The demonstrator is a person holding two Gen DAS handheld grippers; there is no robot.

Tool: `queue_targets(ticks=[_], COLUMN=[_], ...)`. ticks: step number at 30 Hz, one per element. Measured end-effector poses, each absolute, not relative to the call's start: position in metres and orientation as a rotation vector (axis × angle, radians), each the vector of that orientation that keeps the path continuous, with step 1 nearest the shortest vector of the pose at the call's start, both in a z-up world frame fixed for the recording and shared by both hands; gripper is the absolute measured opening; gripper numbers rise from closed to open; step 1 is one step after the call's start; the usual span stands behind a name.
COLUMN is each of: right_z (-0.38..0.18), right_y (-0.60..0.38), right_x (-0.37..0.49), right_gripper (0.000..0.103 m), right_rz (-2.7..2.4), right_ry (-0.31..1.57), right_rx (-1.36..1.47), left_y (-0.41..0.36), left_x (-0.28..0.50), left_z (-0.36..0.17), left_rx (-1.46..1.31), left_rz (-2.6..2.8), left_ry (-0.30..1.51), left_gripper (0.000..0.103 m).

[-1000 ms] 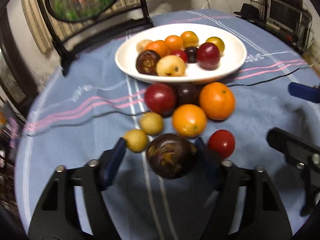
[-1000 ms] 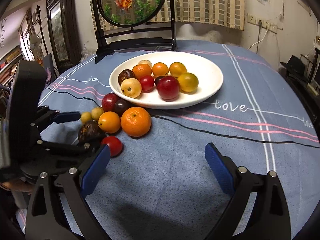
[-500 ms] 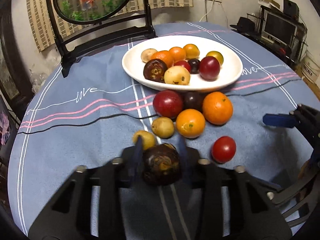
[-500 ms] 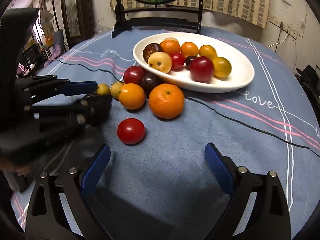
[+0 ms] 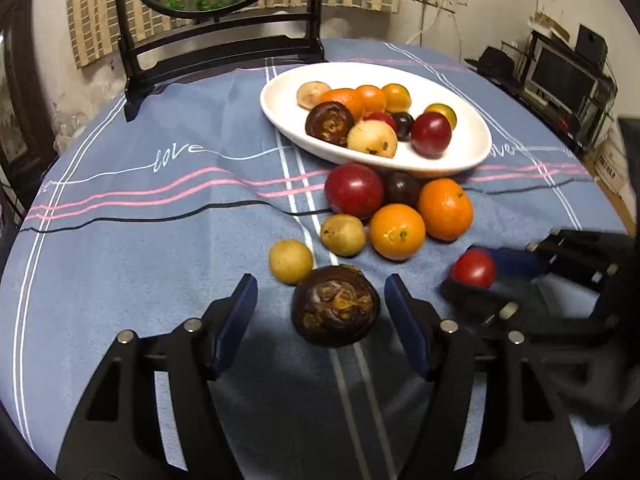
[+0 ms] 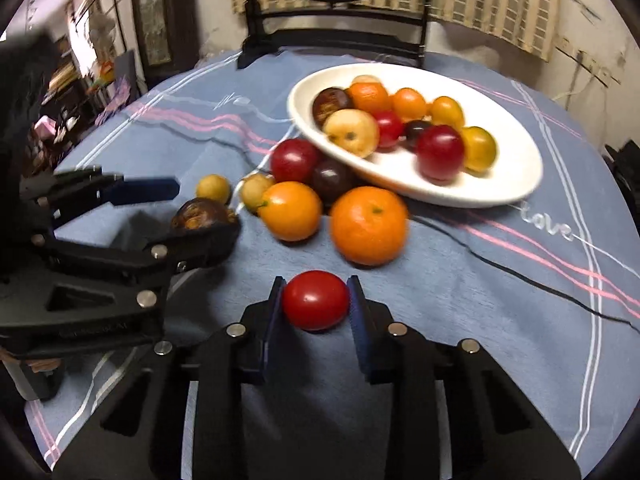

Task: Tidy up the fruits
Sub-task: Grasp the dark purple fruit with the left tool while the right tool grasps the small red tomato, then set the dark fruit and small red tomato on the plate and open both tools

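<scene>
Right hand-held gripper (image 6: 315,307): jaws just closed, pads pressing both flanks of red tomato (image 6: 315,300), tomato resting on table (image 6: 460,320). Left hand-held gripper (image 5: 320,314): jaws just reopened to middling gap, dark brown fruit (image 5: 335,306) between pads, clear of both, on cloth. Loose pile beyond: two oranges, red plum, two small yellow fruits. White plate (image 6: 516,184) with sorted fruit lies at 1 o'clock from right gripper, 12 to 1 o'clock from left. Judgement: right hand nearer to delivery; carry goes over pile.

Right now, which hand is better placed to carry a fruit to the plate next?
Right. The right gripper is closed on the red tomato, while the left gripper stands open around the dark fruit, gripping nothing.
</scene>
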State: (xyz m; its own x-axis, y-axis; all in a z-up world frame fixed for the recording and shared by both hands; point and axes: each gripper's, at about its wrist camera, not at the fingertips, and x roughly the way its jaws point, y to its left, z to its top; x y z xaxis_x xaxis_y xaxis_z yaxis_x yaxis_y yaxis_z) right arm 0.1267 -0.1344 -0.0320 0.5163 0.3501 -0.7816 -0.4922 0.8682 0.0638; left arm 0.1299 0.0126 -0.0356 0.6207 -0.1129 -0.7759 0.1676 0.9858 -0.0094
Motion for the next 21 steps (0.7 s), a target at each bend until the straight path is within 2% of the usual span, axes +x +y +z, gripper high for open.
queue_targets(ticks=[6, 9, 10, 21], right_z=[-0.017, -0.019, -0.020, -0.006], right_y=[-0.165, -0.168, -0.166, -0.176], right_x=[0.125, 0.124, 0.124, 0.120], right_gripper=[0.032, 0.032, 0.032, 0.032], right_rz=[0.467, 0.477, 0.480, 0.512], right_ry=[0.848, 0.855, 0.857, 0.804], right_rx=[-0.104, -0.104, -0.107, -0.043], left_y=[0.004, 0.001, -0.001, -0.021], left_x=[0.134, 0.133, 0.132, 0.123], left_z=[-0.049, -0.049, -0.049, -0.024], left_rx=[0.105, 0.103, 0.115, 0.172], left_rz=[-0.161, -0.176, -0.180, -0.198], left_ry=[0.923, 0.911, 0.903, 0.856], left_gripper=[0.067, 0.055, 0.046, 0.045])
